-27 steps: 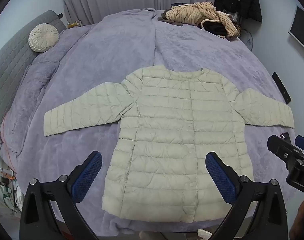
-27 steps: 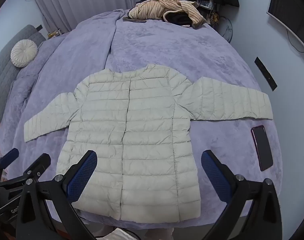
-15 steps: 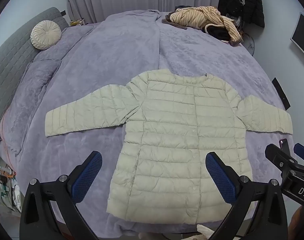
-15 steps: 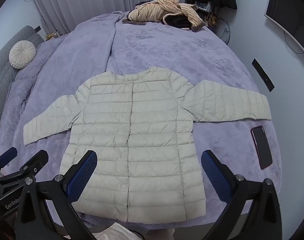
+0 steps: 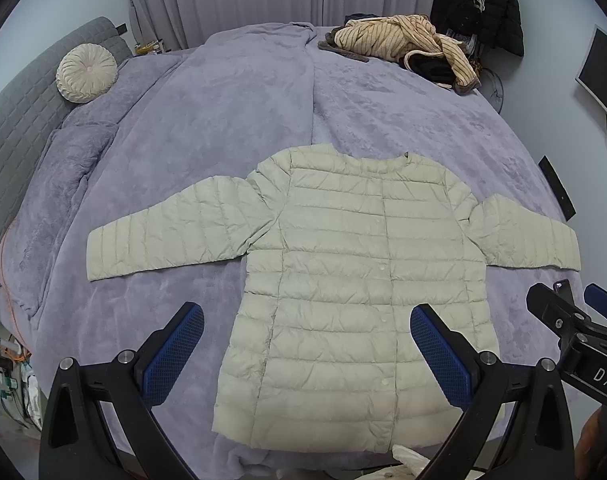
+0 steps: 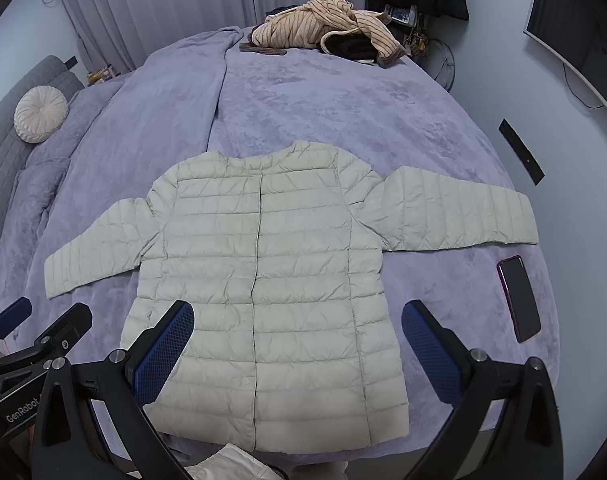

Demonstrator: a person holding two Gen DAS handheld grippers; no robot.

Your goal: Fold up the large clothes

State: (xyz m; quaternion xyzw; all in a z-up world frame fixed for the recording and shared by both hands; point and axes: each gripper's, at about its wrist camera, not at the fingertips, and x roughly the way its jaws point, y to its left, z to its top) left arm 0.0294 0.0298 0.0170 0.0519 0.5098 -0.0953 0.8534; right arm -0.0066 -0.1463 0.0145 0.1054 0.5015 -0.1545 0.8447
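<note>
The pale quilted jacket (image 5: 355, 292) lies face up and buttoned in the middle of the frame, collar toward the top, hem toward the bottom edge, both sleeves stretched out sideways on the purple bed cover (image 5: 231, 128). Nothing is folded yet.

Here is the worry: that puffy, slick shell looks likely to slide out of a shallow pinch, so a sleeve grabbed only at its cuff could slip free halfway across. The padding may also spring back, letting a fold pop open. In the right wrist view the right sleeve (image 6: 459, 208) reaches close to the bed's edge at the right of the frame, with a dark phone (image 6: 519, 300) lying just below it; a careless sweep could knock the phone off. The hem sits near the bottom edge of the bed too, so a tug downward might drag the whole jacket over.

The jacket itself is flat and tidy, with light creases in the quilting and a row of snaps down the centre.

The left tool (image 5: 303, 356) hangs above the lower body, spread fully wide, gripping nothing. The right tool (image 6: 299, 352) does the same, wide apart and empty.

Farther out, a striped garment heap (image 5: 407, 44) sits at the upper right and a round cushion (image 5: 86, 73) at the upper left.
</note>
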